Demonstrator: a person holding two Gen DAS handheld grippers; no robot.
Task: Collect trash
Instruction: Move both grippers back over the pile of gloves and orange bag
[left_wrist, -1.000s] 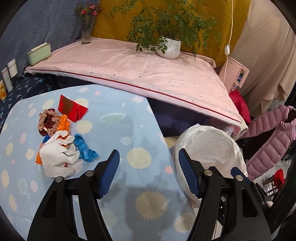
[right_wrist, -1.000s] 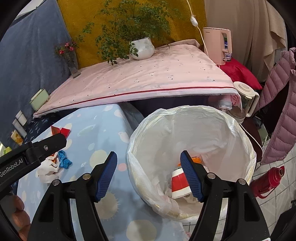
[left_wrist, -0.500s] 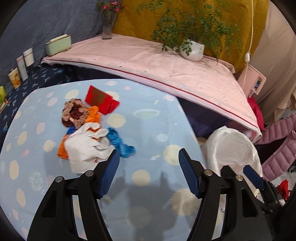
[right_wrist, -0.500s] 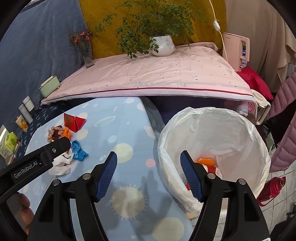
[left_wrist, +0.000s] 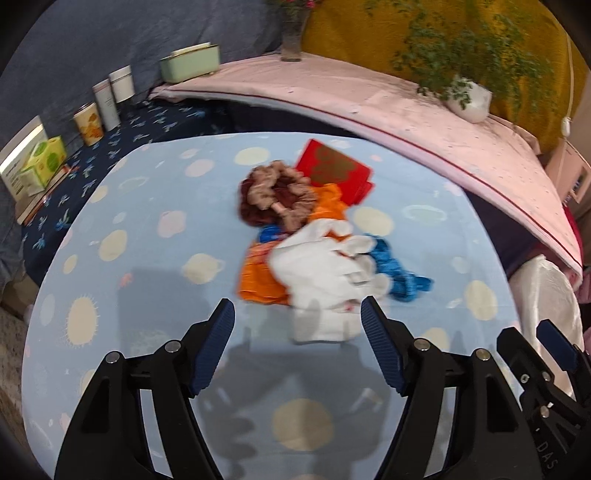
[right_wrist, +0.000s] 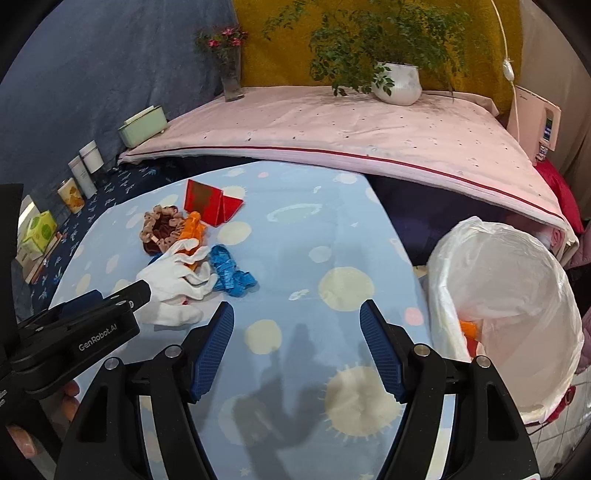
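A trash pile lies on the light blue table (left_wrist: 155, 266): white gloves (left_wrist: 325, 273), an orange wrapper (left_wrist: 258, 280), a blue crumpled piece (left_wrist: 399, 273), a brown scrunchie (left_wrist: 273, 199) and a red folded card (left_wrist: 332, 170). My left gripper (left_wrist: 297, 354) is open and empty, just short of the white gloves. My right gripper (right_wrist: 297, 354) is open and empty over the table, right of the pile (right_wrist: 181, 277). The white-lined bin (right_wrist: 509, 306) stands off the table's right edge with orange trash inside.
A pink-covered bed (right_wrist: 351, 125) lies behind the table with a potted plant (right_wrist: 395, 85), a flower vase (right_wrist: 231, 81) and a green box (right_wrist: 144, 125). Cups and boxes (left_wrist: 88, 122) line the left side. A pink appliance (right_wrist: 535, 122) stands at the right.
Both grippers swung left, away from the bin and toward the pile. The left gripper came close to the white gloves. Both stayed open.
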